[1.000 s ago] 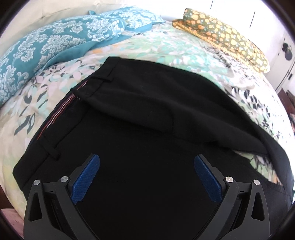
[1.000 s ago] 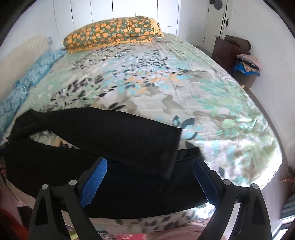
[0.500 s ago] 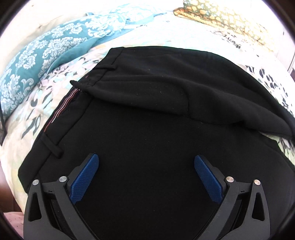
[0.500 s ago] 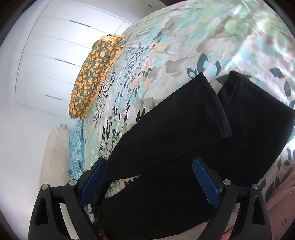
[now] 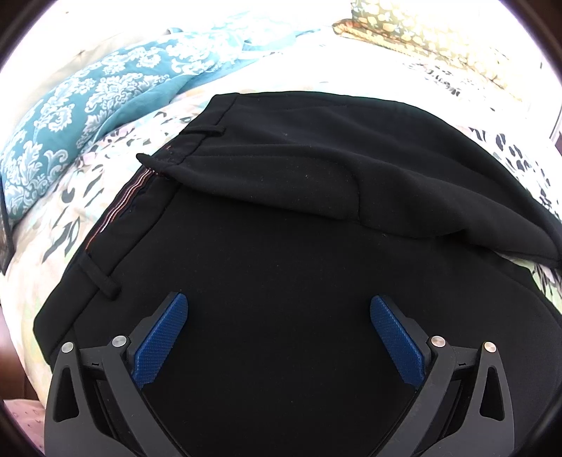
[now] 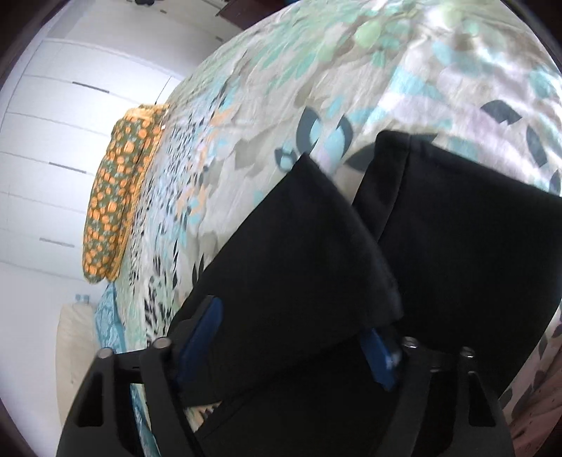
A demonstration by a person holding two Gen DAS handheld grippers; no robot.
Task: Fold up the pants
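Note:
Black pants (image 5: 281,246) lie on a floral bedspread (image 5: 105,165), waistband to the left with a striped inner lining showing. One half lies partly folded over the other. My left gripper (image 5: 277,309) is open, low over the seat of the pants, with nothing between its blue pads. In the right wrist view the two leg ends (image 6: 456,228) lie side by side, hems toward the bed's far side. My right gripper (image 6: 295,330) is open with its blue pads astride the nearer leg (image 6: 298,263), whose cloth covers part of both pads.
A teal patterned pillow (image 5: 87,105) lies left of the waistband. An orange-and-green pillow (image 5: 421,31) sits at the head of the bed, also in the right wrist view (image 6: 119,190). White wardrobe doors (image 6: 52,123) stand behind. The bed edge is near the leg hems.
My left gripper has come closer to the pants. My right gripper has tilted and dropped onto the nearer leg, so the cloth now lies between its pads.

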